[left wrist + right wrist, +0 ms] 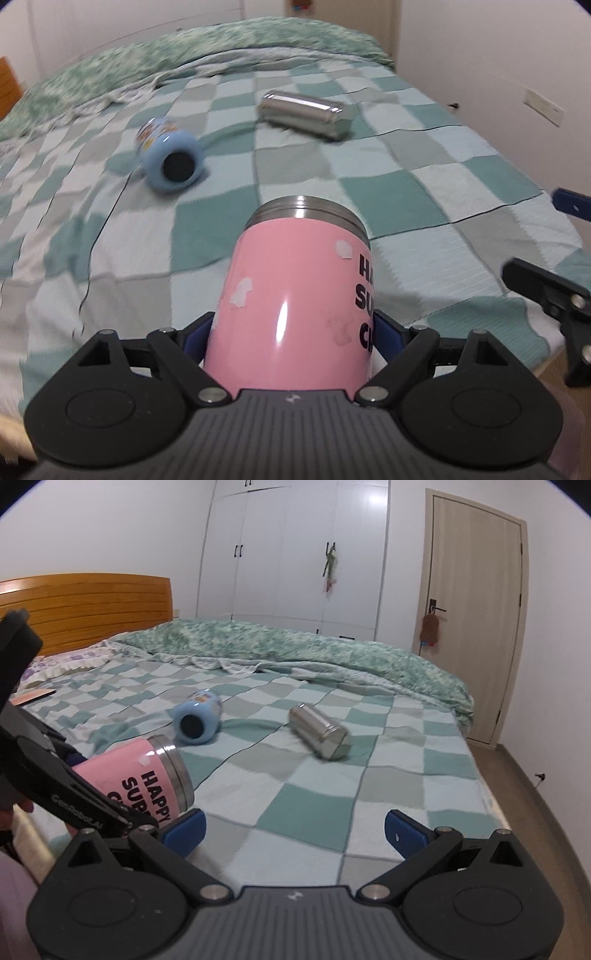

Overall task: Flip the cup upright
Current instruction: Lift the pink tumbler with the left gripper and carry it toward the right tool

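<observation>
the left gripper (295, 343) clamps the glossy pink steel-rimmed cup (295, 295) (right gripper (295, 829) gapes empty); slick walls could slip mid-turn near the bed's (369, 812) edge.

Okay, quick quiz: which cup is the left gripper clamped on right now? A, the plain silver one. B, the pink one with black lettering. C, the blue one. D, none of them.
B: the left gripper is shut on the pink cup, while the blue cup and silver cup lie on the blanket.
</observation>
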`<state>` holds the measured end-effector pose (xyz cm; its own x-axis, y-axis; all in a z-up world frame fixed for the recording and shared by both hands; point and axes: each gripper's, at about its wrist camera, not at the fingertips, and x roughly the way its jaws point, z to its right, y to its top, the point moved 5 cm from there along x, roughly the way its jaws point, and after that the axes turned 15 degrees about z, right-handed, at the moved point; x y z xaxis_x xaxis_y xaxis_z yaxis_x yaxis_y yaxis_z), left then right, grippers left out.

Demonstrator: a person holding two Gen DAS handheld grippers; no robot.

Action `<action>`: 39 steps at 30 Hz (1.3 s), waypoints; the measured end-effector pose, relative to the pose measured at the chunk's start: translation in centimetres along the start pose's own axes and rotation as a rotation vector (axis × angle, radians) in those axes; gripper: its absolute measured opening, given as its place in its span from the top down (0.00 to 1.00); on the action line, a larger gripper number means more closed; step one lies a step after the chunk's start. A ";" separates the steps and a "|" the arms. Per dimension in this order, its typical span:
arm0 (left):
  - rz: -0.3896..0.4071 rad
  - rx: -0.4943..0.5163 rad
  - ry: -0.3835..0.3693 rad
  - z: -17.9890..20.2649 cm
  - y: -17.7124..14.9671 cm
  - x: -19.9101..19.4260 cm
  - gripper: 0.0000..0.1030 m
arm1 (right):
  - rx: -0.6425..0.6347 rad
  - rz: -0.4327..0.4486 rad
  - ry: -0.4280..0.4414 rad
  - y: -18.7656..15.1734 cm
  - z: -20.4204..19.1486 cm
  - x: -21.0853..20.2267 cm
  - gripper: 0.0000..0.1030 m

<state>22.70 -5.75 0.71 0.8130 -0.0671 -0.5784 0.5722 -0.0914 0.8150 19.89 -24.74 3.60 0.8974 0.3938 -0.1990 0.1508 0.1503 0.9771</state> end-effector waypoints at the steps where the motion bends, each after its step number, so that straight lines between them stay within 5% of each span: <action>1: 0.002 -0.012 0.011 -0.2 -0.3 0.0 0.15 | 0.001 -0.003 0.003 -0.2 -0.3 -0.1 0.00; 17: 0.018 -0.036 0.002 -0.5 -1.8 1.0 0.14 | 0.016 -0.050 -0.008 -2.3 -1.4 -0.3 0.00; 23: 0.097 -0.043 -0.092 -0.9 -0.9 -2.1 0.00 | 0.010 -0.039 -0.020 -1.4 -2.1 -0.9 0.00; 39: 0.209 -0.030 -0.091 -10.1 -3.4 -7.8 0.00 | 0.000 -0.085 -0.014 1.1 -9.9 -0.6 0.00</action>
<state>15.47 5.14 2.80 0.9020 -0.1714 -0.3964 0.3962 -0.0368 0.9174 15.43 -15.80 4.02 0.8870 0.3673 -0.2799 0.2263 0.1825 0.9568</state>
